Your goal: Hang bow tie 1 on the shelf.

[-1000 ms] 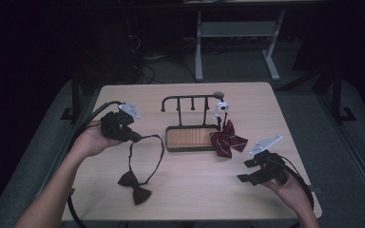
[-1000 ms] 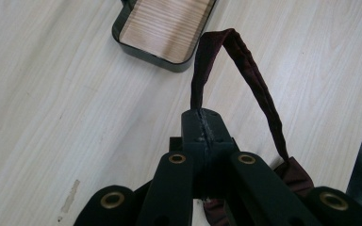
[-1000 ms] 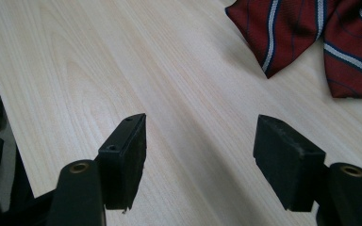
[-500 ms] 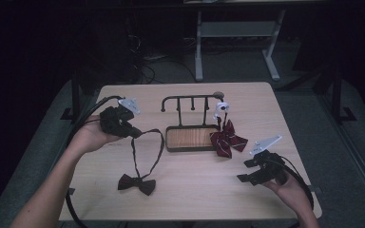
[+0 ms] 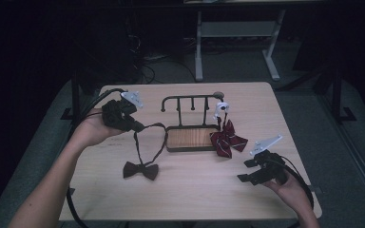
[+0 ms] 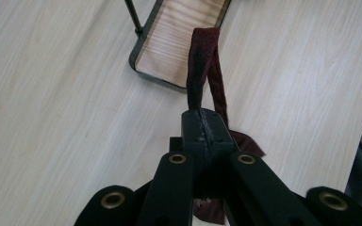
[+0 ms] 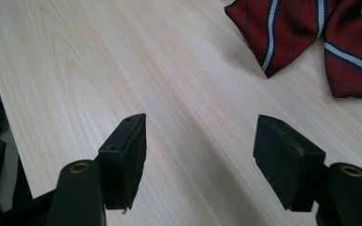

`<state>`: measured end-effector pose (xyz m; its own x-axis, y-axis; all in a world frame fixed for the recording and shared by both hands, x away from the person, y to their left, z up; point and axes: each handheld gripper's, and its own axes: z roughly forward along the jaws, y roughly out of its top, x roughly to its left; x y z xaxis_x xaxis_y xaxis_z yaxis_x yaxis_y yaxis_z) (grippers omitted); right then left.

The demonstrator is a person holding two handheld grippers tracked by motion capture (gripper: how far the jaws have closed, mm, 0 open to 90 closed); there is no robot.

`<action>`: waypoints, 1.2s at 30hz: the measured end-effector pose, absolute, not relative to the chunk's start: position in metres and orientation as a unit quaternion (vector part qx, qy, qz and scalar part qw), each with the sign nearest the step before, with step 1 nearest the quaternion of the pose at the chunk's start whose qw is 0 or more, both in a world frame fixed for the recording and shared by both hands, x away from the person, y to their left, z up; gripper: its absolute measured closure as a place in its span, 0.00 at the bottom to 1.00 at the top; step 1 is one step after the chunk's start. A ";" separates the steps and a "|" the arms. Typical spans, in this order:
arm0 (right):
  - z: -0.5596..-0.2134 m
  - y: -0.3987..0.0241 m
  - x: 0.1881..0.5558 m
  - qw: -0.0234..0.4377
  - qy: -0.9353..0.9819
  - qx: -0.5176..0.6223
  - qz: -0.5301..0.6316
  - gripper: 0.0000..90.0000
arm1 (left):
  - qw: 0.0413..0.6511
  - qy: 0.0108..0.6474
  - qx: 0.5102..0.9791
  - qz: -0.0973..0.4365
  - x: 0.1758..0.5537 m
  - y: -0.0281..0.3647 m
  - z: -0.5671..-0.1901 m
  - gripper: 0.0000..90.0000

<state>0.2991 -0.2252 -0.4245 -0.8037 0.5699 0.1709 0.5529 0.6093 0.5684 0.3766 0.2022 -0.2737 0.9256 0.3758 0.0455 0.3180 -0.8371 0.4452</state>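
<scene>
Rack [image 5: 190, 137]: middle of the table [image 5: 185, 199], toward its far side.
Striped bow [image 5: 227, 141]: touching the rack's right end.
Bow tie [image 5: 140, 170]: left of and nearer than the rack, its strap [image 5: 148, 142] rising to the left gripper [image 5: 138, 127].
Right gripper [image 5: 245, 171]: near right, apart from the striped bow.

Jaws pinch a dark maroon strap [image 6: 201, 66] above the table [image 6: 56, 94], near a wooden tray [image 6: 179, 37].

The striped bow tie [image 7: 311, 37] runs off the right gripper view's top edge. The dark bow tie [image 6: 207, 75] is half buried behind the left gripper's jaws (strap pinched somewhere inside)
</scene>
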 end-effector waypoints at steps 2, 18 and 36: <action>-0.425 -0.226 0.300 0.013 0.897 0.312 0.313 0.39 | 0.221 0.181 0.956 0.066 0.379 0.200 -0.272 1.00; -0.427 -0.226 0.302 0.012 0.898 0.310 0.313 0.39 | 0.222 0.187 0.953 0.083 0.394 0.192 -0.249 1.00; -0.427 -0.227 0.301 0.011 0.898 0.311 0.311 0.39 | 0.224 0.229 0.943 0.091 0.420 0.193 -0.248 1.00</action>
<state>0.3008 -0.2271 -0.4268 -0.8059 0.5658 0.1743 0.5526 0.6132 0.5646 0.4200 0.1929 -0.2477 0.8785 0.4727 0.0694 0.3912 -0.7951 0.4635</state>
